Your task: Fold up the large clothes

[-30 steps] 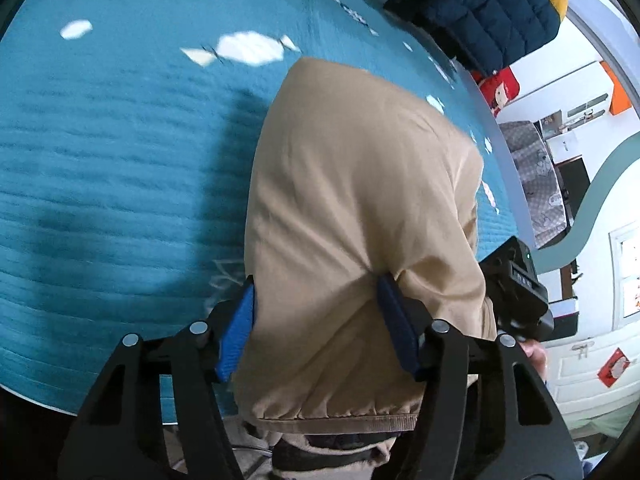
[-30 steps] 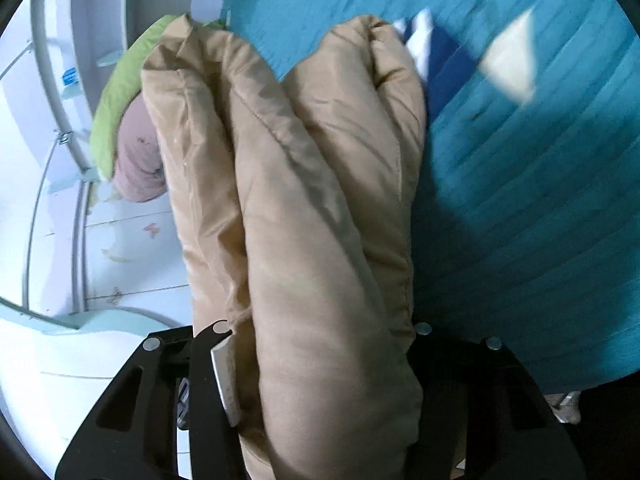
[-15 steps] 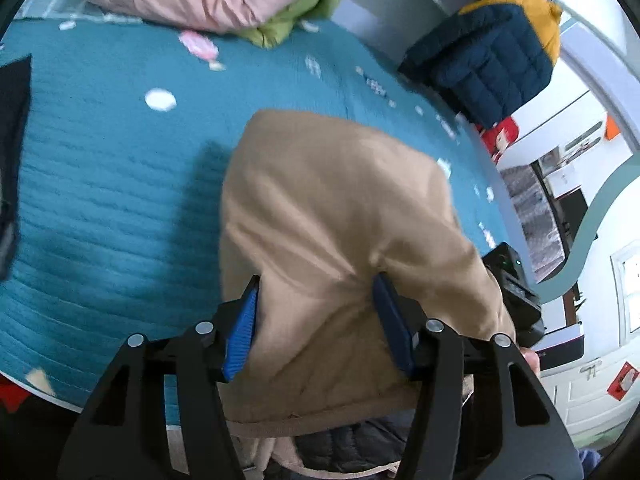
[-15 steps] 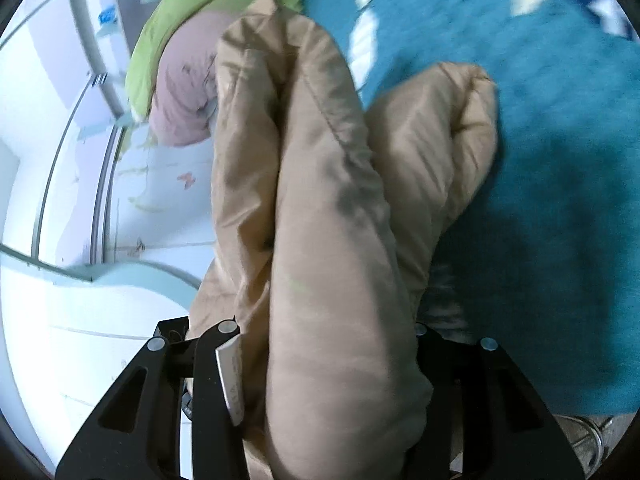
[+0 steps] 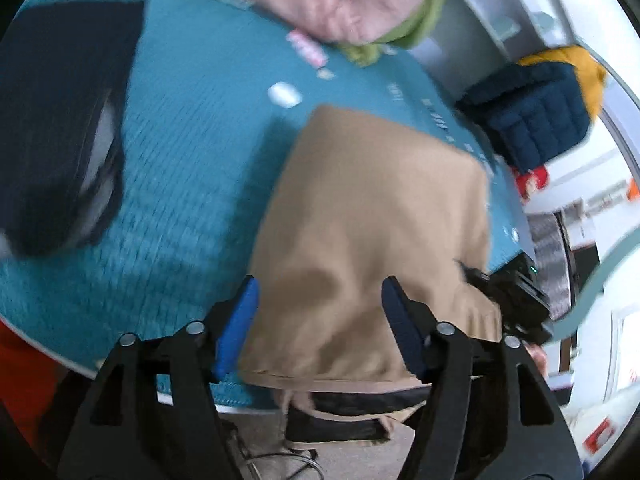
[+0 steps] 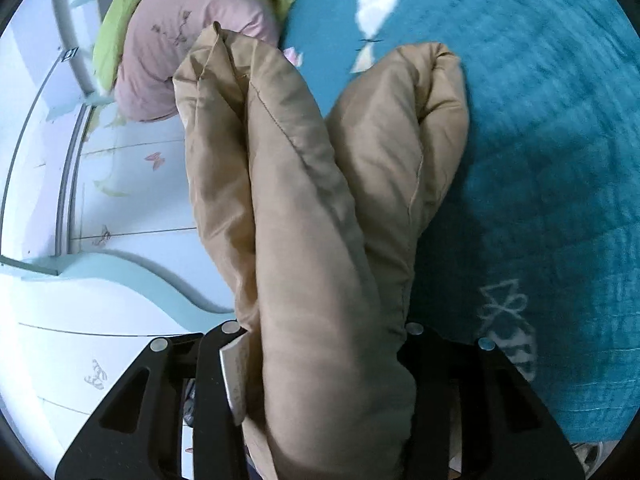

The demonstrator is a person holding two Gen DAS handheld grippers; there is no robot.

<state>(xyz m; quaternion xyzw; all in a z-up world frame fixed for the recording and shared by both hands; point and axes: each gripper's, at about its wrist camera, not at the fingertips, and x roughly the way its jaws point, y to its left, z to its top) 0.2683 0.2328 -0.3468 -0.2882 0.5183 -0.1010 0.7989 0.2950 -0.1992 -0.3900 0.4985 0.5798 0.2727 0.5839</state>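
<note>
Our left gripper [image 5: 318, 316] and right gripper [image 6: 322, 364] both clamp the folded tan coat [image 5: 372, 216], lifted over the bed [image 5: 192, 152]. Its slick bulk may slip and unfold, or snag the dark garment [image 5: 56, 120] beyond.

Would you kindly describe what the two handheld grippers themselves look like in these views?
Both are matte black plastic frames with triangular cut-outs and round silver screw heads. The left gripper has bright blue pads lining its jaws; the right gripper shows a pale grey pad on the one visible jaw. No cables or sleeves are clearly visible.
</note>
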